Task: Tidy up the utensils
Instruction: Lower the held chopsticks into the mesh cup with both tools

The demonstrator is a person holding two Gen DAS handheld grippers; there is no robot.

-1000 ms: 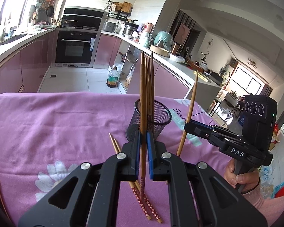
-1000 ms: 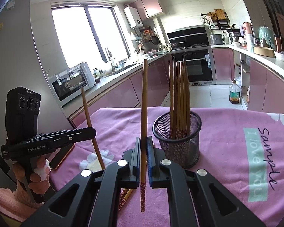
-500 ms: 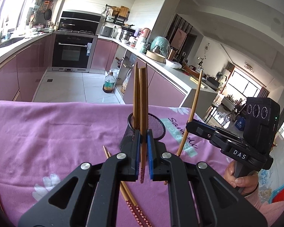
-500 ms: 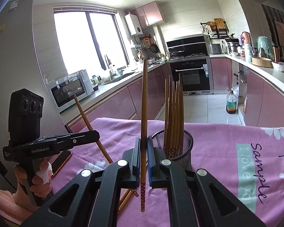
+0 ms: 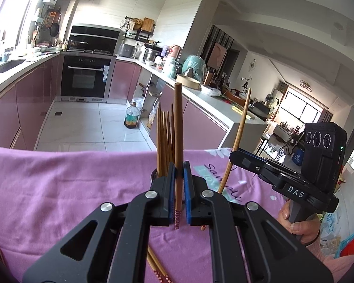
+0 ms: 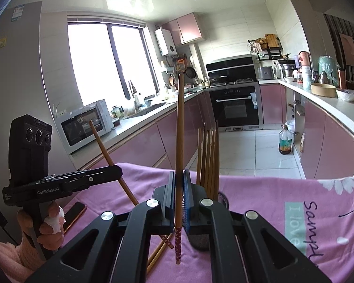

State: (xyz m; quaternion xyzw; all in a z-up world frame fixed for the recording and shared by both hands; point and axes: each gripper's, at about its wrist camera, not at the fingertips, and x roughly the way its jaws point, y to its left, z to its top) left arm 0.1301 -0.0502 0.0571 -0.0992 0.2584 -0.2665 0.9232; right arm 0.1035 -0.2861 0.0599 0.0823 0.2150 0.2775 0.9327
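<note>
Pink tablecloth (image 6: 259, 198) lettered "Sample", "I love". Right gripper (image 5: 242, 162) marked "DAS", clamping one chopstick (image 5: 238, 136); left gripper (image 5: 179, 195) marked "GenRobot.AI", clamping another chopstick (image 5: 177, 141). Five upright in cup (image 6: 221, 199) at 12 o'clock; two loose chopsticks (image 6: 159, 251) at 6.

Bright daylight blows out the window (image 6: 111, 66); fisheye edges curve darkly.

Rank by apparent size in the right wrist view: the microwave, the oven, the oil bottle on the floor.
1. Oven, largest.
2. Microwave, somewhat smaller, though it sits nearer the camera, so that gap is unsure.
3. Oil bottle, clearly smallest.
</note>
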